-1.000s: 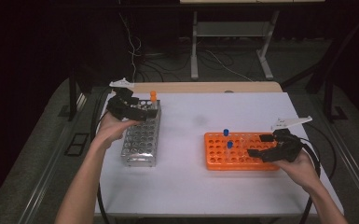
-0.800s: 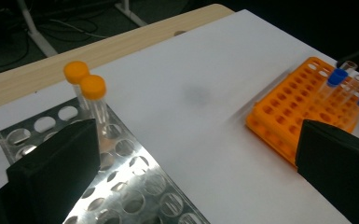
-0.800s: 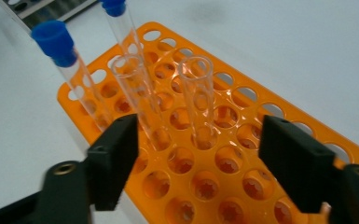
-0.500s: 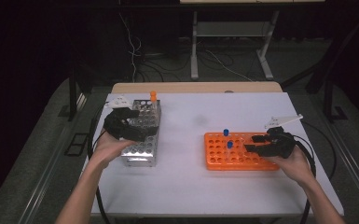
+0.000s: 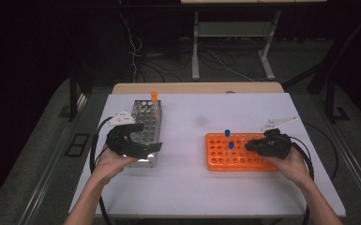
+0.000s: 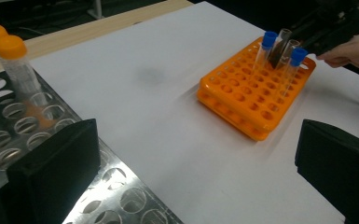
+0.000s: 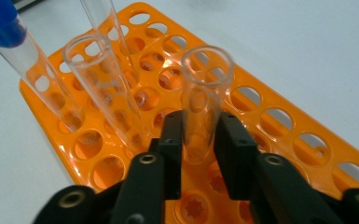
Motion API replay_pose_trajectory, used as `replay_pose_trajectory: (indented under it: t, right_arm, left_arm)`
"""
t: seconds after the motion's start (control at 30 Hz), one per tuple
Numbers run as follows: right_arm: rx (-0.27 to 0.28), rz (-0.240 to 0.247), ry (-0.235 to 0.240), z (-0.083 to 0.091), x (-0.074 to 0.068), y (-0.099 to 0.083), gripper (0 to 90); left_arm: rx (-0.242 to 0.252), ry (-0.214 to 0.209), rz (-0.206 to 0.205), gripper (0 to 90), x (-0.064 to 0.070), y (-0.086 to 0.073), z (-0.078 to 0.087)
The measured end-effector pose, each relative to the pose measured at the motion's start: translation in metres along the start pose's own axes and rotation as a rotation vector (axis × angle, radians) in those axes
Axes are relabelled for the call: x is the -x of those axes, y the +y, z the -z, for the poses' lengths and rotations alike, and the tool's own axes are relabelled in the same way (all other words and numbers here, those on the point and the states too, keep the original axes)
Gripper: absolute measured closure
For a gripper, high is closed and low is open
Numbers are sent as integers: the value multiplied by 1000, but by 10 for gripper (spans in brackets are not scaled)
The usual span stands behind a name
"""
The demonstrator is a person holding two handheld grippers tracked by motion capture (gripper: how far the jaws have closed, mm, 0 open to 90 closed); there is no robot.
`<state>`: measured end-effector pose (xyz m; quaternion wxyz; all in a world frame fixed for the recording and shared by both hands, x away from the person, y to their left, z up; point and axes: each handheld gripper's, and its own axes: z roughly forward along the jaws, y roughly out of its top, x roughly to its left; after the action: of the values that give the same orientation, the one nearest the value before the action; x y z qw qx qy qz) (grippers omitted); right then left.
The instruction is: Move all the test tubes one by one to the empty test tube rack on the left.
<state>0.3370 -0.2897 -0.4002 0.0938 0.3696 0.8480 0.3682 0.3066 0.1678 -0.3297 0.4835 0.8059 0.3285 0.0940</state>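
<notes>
My right gripper point(image 7: 198, 140) is shut on a clear uncapped tube point(image 7: 205, 93), held upright just over the holes of the orange rack point(image 7: 279, 121). In the high view that gripper point(image 5: 253, 146) is at the orange rack's point(image 5: 215, 161) right part, close to two blue-capped tubes point(image 5: 227, 133). My left gripper point(image 6: 196, 177) stands wide open with nothing between its jaws, over the near end of the metal rack point(image 6: 9, 121). In the high view it point(image 5: 143, 141) hovers at that rack's point(image 5: 147, 117) front end. An orange-capped tube point(image 5: 154, 97) stands at the rack's far end.
A second uncapped tube point(image 7: 102, 88) and a blue-capped one point(image 7: 9, 42) stand in the orange rack just left of the held tube. White tabletop point(image 5: 192, 187) lies between the two racks. Cables trail off both table sides.
My left gripper has come back along the metal rack from its far end to its near end. The right gripper has shifted slightly left over the orange rack.
</notes>
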Motion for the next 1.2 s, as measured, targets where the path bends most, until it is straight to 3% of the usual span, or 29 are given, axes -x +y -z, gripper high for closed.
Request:
replay_pose_trajectory:
  t: [0.4,0.63,0.93,1.2]
  right_arm:
    - [31,-25,10,12,2,7,751]
    - [68,-15,-29,31,-1,25,752]
    - [104,33,1,63,-13,63,752]
    - [101,103,35,73,-34,95,752]
  left_arm:
    - [-19,-29,-1,0,9,-18,-2]
    - [-30,-42,-8,0,12,-18,-3]
    - [-43,-56,-30,0,16,-12,-2]
    - [-60,-60,-50,0,19,-5,1]
